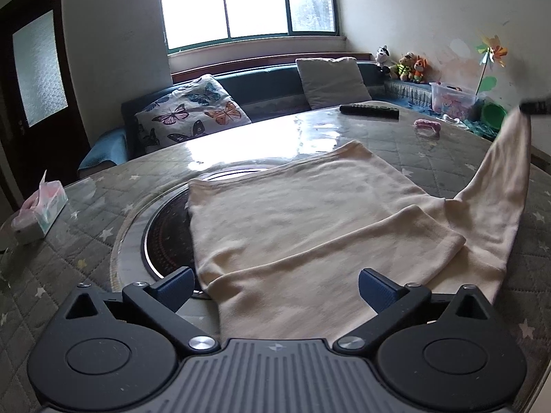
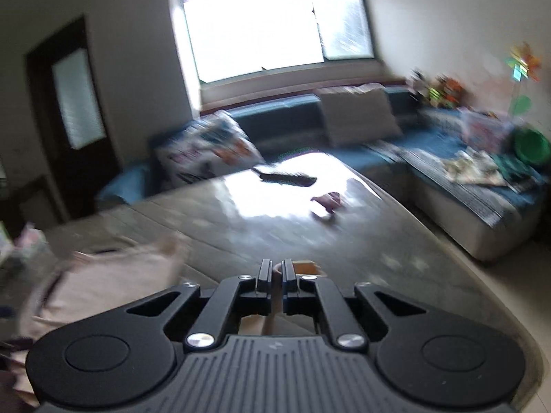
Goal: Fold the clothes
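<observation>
Left tongs point(image 1: 273, 290) spread wide, poised just above the near edge of the cream garment point(image 1: 292, 227), nothing between the pads. Right tongs point(image 2: 275, 272) pinched tight on a fold of that cloth and raised off the worktop point(image 1: 103, 213), so one sleeve point(image 1: 506, 172) stretches up to the right edge of the left view (the right view is badly blurred). Body of the garment lies flat mid-worktop, other sleeve folded across it; remote point(image 1: 370, 109) and tissue box point(image 1: 43, 211) sit well apart

both grippers: black linkage arms, round silver screws, ribbed grey base; left gripper point(image 1: 273, 289) has blue pads.
</observation>
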A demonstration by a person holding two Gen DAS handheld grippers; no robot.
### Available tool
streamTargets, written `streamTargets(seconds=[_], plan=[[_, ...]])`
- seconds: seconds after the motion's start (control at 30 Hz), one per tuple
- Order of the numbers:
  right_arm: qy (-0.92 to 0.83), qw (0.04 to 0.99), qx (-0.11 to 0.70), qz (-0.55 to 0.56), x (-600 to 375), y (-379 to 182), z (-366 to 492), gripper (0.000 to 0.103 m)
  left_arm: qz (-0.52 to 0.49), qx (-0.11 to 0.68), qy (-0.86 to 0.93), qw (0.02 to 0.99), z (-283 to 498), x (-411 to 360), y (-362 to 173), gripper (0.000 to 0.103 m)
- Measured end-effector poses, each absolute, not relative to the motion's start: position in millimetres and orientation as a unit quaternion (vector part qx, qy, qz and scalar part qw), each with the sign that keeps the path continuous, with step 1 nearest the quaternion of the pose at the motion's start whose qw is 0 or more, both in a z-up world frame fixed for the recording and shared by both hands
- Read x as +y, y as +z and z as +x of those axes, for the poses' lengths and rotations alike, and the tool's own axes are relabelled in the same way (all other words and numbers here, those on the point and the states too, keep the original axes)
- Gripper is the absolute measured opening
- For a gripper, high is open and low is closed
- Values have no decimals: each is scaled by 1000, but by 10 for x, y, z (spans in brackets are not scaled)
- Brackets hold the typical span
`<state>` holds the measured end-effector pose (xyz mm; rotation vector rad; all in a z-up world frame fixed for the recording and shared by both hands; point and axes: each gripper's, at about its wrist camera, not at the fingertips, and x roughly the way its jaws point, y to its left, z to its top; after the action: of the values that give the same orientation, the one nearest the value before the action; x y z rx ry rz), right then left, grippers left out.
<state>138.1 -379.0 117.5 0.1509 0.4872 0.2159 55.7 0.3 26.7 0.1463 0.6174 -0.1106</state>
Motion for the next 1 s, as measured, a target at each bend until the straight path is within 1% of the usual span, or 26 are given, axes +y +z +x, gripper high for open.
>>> streamTargets(seconds=[0.2, 0.37, 0.5, 0.7, 0.77, 0.8, 0.87, 0.93, 1.0], plan=[[198, 958, 203, 41, -3095, 1604, 1355, 5, 53, 298, -42, 952, 445, 206, 243, 103], [262, 946, 191, 10, -2440, 1753, 1419, 5, 37, 290, -33, 956, 331, 384, 233, 103], [305, 931, 198, -15, -1926, 1720, 1479, 4, 28, 289, -25, 957, 266, 497, 224, 103], [360, 902, 231, -61, -1296, 1477, 1414, 5, 20, 298, -13, 954, 219, 591, 166, 103], [380, 890, 242, -69, -1187, 1407, 1377, 7, 20, 302, -10, 953, 216, 597, 148, 103], [386, 886, 244, -74, -1166, 1390, 1357, 11, 21, 303, -10, 953, 213, 599, 146, 103], [392, 883, 244, -82, -1176, 1383, 1316, 13, 24, 303, -10, 953, 223, 587, 151, 103], [389, 884, 246, -88, -1268, 1395, 1309, 21, 27, 302, -11, 953, 226, 575, 163, 103], [377, 886, 253, -98, -1394, 1380, 1329, 21, 32, 299, -11, 954, 244, 543, 185, 103]])
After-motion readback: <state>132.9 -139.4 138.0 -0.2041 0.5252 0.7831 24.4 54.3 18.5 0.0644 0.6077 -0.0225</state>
